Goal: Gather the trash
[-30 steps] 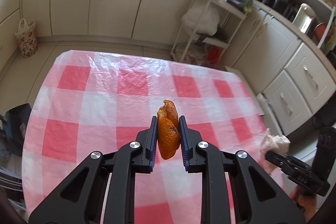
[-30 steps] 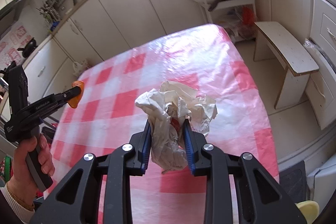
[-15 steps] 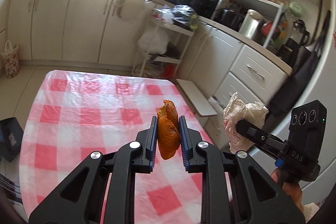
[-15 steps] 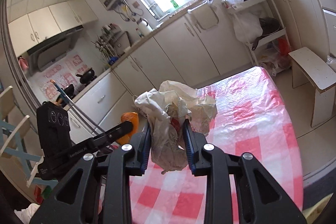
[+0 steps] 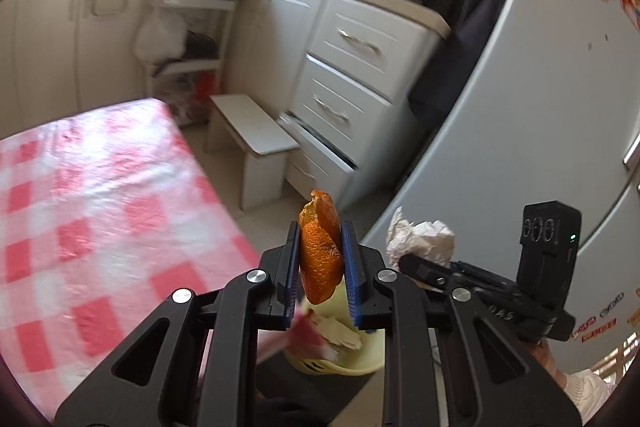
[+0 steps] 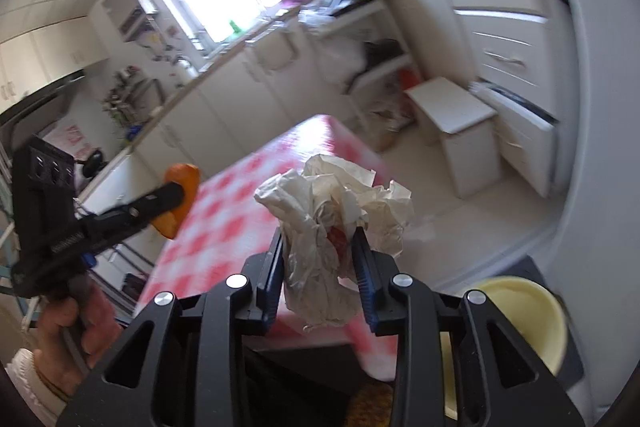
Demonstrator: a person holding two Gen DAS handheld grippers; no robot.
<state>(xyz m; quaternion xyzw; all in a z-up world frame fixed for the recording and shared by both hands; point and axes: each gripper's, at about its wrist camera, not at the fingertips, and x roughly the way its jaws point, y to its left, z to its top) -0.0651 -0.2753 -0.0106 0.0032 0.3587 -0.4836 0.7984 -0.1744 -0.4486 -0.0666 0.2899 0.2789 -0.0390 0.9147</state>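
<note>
My left gripper [image 5: 320, 267] is shut on a curled piece of orange peel [image 5: 320, 259] and holds it in the air off the table's right side, above a pale yellow bin [image 5: 340, 351] with scraps inside. My right gripper [image 6: 318, 271] is shut on a crumpled wad of white paper [image 6: 332, 223] with a red spot in it. The yellow bin [image 6: 520, 315] sits low at the right in the right wrist view. The right gripper with its paper [image 5: 420, 241] shows to the right in the left wrist view. The left gripper with the peel [image 6: 180, 195] shows at the left in the right wrist view.
A table with a red and white checked cloth [image 5: 100, 207] lies to the left. A small white stool [image 5: 256, 143], white drawers [image 5: 344, 99] and a grey fridge [image 5: 520, 115] stand around the bin. A black mat [image 6: 552, 279] lies under the bin.
Both grippers have swung right, away from the table, keeping the peel and the paper. The yellow bin has come into view below them.
</note>
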